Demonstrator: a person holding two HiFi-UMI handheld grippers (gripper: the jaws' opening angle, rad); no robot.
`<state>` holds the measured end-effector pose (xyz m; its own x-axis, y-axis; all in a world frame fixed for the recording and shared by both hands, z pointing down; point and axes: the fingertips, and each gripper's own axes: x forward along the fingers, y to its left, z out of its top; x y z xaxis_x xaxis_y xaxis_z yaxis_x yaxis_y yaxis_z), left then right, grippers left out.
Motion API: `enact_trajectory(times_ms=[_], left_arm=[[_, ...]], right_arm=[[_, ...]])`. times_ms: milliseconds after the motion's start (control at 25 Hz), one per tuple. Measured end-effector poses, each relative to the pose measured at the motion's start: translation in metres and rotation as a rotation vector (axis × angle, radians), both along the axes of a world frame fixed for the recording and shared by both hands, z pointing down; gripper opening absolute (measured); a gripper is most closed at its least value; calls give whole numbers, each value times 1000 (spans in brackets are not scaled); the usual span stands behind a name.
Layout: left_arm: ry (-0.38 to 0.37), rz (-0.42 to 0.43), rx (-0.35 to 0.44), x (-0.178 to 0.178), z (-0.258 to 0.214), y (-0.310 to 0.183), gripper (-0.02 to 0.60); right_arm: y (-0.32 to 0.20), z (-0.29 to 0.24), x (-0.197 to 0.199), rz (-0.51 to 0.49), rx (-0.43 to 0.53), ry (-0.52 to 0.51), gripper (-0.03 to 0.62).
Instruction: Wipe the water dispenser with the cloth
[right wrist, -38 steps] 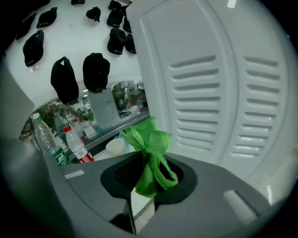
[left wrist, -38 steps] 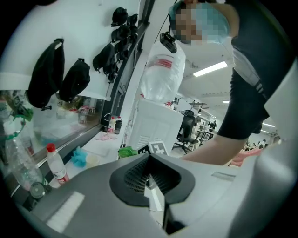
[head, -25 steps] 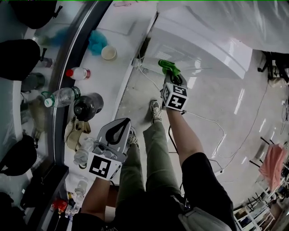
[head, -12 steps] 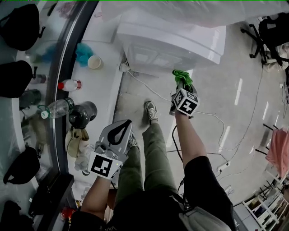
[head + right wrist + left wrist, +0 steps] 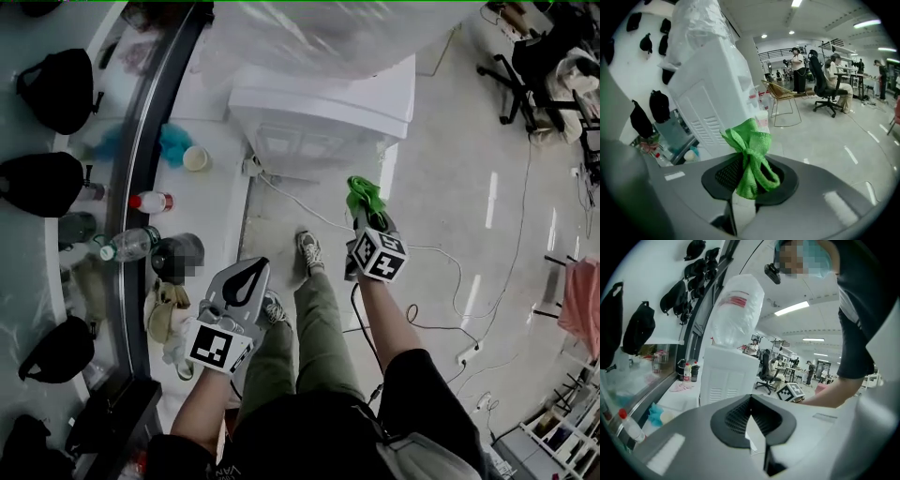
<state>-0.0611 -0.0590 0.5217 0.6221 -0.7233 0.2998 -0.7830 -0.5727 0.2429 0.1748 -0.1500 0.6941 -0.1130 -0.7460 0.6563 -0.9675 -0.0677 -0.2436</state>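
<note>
The white water dispenser (image 5: 323,112) stands on the floor ahead, with a plastic-wrapped bottle (image 5: 309,37) on top. My right gripper (image 5: 360,210) is shut on a knotted green cloth (image 5: 362,194), held a short way in front of the dispenser without touching it. In the right gripper view the green cloth (image 5: 750,159) bulges out of the jaws, and the dispenser (image 5: 717,108) rises behind it to the left. My left gripper (image 5: 247,270) is lower and to the left, shut with nothing in it. In the left gripper view the dispenser (image 5: 724,380) stands beyond the jaws.
A white counter ledge (image 5: 211,178) runs along the left with bottles (image 5: 155,202), a cup (image 5: 196,158) and a blue cloth (image 5: 172,142). Black bags (image 5: 42,178) hang on the wall. Cables (image 5: 441,262) trail over the floor. An office chair (image 5: 534,66) stands at the far right.
The dispenser has come fully into view with its bottle. My right gripper with the cloth now sits farther back from the dispenser. The left gripper has hardly moved.
</note>
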Motion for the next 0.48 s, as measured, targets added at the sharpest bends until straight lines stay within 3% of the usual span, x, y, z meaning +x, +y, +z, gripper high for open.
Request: enact_trajectory(times_ms=[200, 480], left_arm=[[2, -1, 45, -2, -27, 1, 0], [14, 9, 78, -11, -68, 30, 0]], right_arm=[[21, -83, -28, -97, 121, -111, 87], [67, -184, -73, -216, 197, -162, 87]])
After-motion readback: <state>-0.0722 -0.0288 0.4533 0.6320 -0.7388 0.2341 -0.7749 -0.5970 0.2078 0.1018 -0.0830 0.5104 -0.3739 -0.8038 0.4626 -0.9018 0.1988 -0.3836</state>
